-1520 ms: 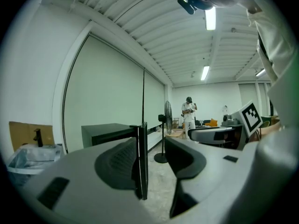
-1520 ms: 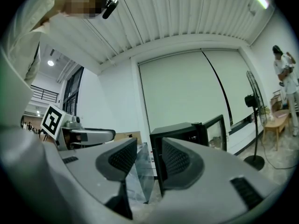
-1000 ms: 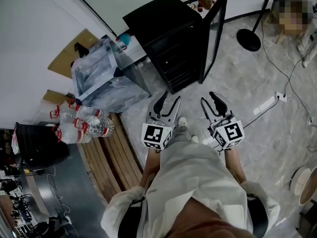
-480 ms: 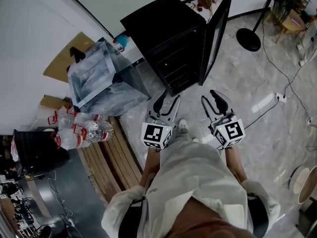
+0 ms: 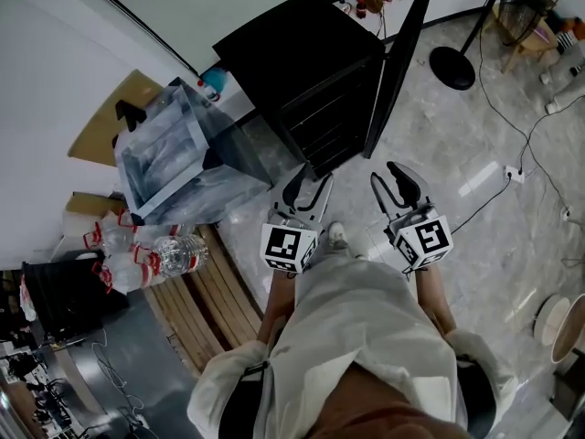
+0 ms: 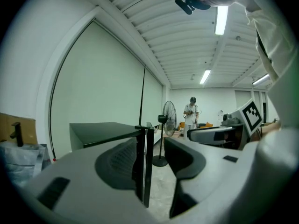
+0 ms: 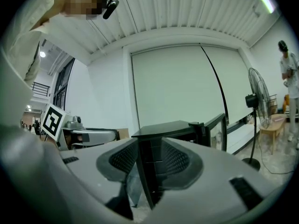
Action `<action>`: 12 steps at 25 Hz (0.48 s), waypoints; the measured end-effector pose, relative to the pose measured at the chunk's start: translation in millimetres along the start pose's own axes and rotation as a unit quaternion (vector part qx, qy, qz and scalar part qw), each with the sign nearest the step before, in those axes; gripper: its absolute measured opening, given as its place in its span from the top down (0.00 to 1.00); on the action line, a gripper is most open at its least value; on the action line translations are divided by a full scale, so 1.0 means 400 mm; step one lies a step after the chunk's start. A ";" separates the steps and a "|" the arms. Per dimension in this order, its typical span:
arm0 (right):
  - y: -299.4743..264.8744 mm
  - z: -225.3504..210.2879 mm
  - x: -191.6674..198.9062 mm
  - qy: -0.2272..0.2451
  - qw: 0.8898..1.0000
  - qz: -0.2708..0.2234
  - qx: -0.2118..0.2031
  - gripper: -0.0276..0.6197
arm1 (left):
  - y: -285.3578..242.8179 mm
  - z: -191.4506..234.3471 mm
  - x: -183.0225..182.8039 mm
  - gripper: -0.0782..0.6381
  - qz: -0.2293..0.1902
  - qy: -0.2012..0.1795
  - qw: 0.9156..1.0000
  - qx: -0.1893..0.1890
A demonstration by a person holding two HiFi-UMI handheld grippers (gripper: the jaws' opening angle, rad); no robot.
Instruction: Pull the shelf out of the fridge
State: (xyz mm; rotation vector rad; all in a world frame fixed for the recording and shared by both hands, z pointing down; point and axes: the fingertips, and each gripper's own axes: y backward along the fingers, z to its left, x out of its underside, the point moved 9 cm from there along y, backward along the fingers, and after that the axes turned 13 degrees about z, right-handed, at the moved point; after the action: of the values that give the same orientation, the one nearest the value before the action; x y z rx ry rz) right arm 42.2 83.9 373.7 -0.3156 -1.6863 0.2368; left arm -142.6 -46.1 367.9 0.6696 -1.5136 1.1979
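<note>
**Closing on the fridge, both grippers empty**

Closer now than a second ago, the fridge (image 5: 302, 44) fills more of the upper middle of the head view, while both grippers sit where they did, low in the centre.

Fingers first. The left gripper (image 5: 311, 187) has its jaws partly spread with nothing between them; in its own view only the far edge of the open door (image 6: 145, 162) shows through the gap. The right gripper (image 5: 395, 187) is likewise partly spread and empty, with the fridge front framed between its jaws. Neither touches anything.

The shelf (image 5: 322, 124) sits inside the dark cabinet as one of several dim horizontal lines; we cannot tell wire from glass. We judge it stiff, fairly light and running in side rails. If so, it should be taken at its front edge, one gripper toward each side, and drawn out level so it does not rack and jam. If it is glass, it would be slick and breakable.

Around it, the door stands open at the cabinet's right, close to the right gripper's path. A plastic-wrapped bin (image 5: 169, 154) is just beside the fridge's left. Water bottles (image 5: 174, 250) and wooden slats (image 5: 215, 291) lie at lower left. A fan (image 5: 451, 67) and a cable (image 5: 512, 108) stand well apart at upper right.
</note>
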 end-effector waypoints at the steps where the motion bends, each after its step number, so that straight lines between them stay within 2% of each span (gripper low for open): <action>1: -0.012 -0.002 -0.004 -0.001 1.000 0.001 0.002 0.72 | -0.008 0.011 0.000 0.62 0.000 0.001 1.000 0.003; 12: -0.138 -0.017 -0.038 -0.014 1.000 0.015 0.021 0.72 | -0.087 0.121 0.009 0.62 0.009 0.011 0.999 0.043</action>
State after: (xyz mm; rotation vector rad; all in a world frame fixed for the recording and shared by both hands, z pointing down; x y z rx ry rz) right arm 47.0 26.6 378.8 -0.3078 -1.7021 0.2986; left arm -131.7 -102.2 385.3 0.6998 -1.4595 1.2861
